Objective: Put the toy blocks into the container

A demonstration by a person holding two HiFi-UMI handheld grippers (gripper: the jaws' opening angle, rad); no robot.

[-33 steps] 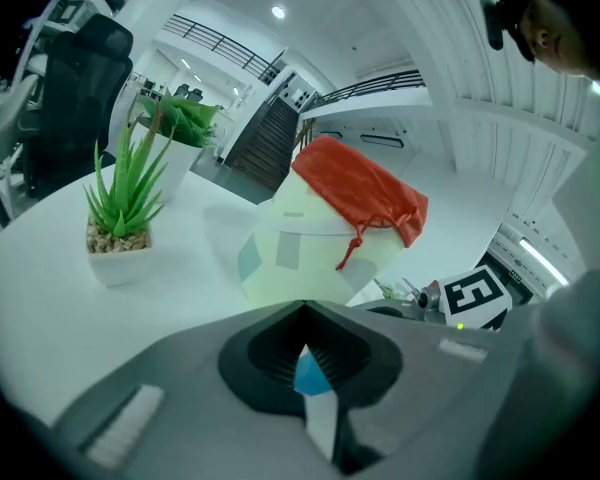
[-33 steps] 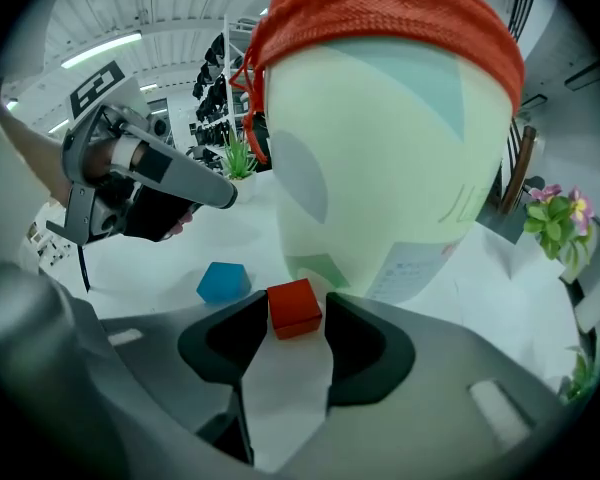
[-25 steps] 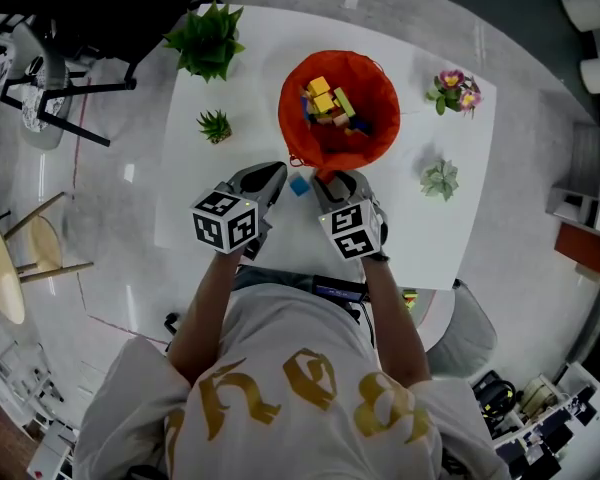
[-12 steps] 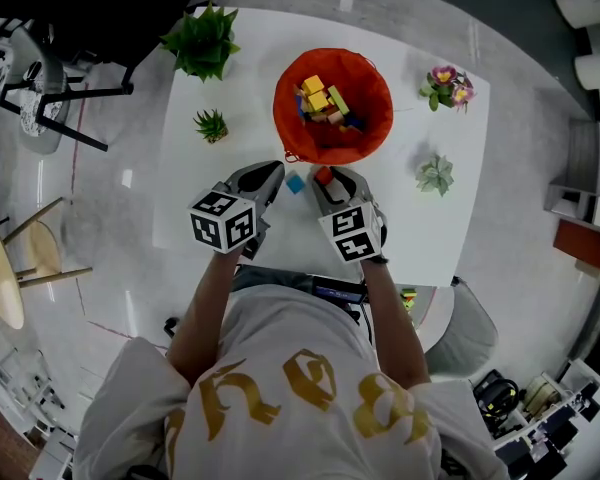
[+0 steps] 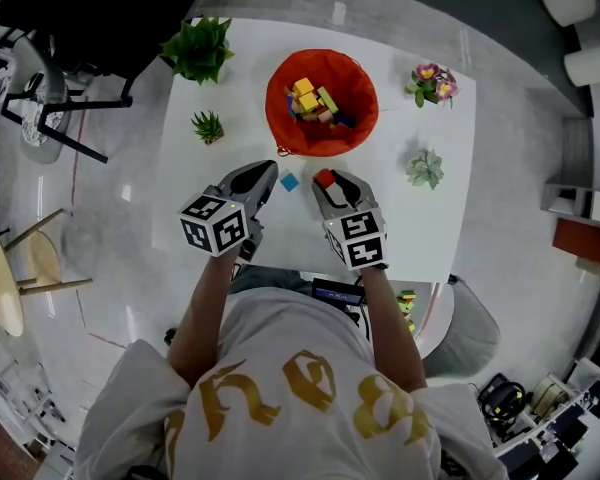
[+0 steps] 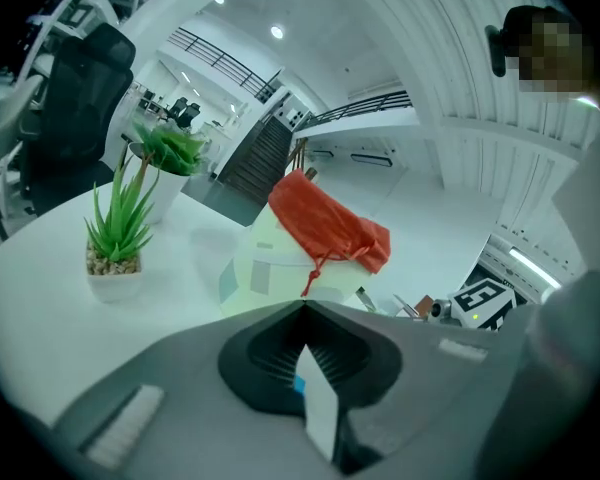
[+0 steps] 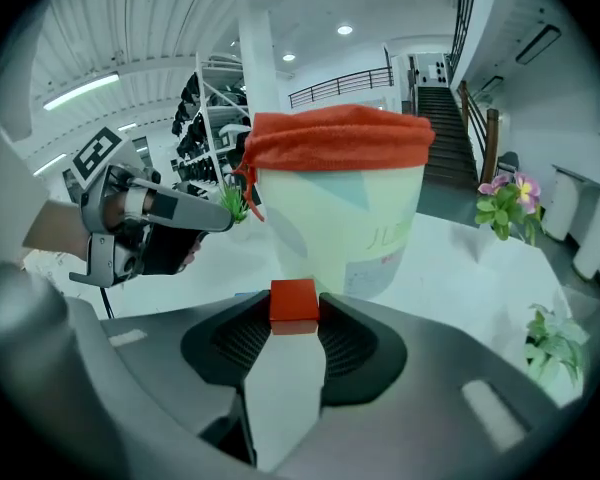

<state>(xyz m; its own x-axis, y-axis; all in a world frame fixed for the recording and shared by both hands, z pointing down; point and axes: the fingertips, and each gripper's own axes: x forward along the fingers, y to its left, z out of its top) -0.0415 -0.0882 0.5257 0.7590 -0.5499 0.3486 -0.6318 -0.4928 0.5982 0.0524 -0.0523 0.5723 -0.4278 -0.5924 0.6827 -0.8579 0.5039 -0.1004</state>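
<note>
In the head view, the right gripper [image 5: 327, 180] is pinching a red block [image 5: 325, 177] at its tips, on the near side of the container [image 5: 358, 80]. The container is standing at the far middle of the white table [image 5: 420, 228], with a heap of blocks [image 5: 313, 102] lying inside. A blue block [image 5: 289, 181] is lying on the table between the two grippers, just right of the left gripper [image 5: 267, 172].

The left gripper view is showing its jaws meeting at the tips with nothing clamped — only a blue sliver is peeping through the narrow gap beneath them.

The right gripper view is showing those jaws standing fairly wide and pressing on the red block's two sides, with the container's pale wall and red rim looming just beyond.

The step in hand is probably the carry to the container. The block is sitting at the very tips, so the grip needs to be firm, and the hand needs to be clearing the rim before letting go over the heap.

Neither gripper view is showing the container's inside, and most of the blue block is hiding under the left jaws. Whether the red block is clear of the table is hard to tell.
</note>
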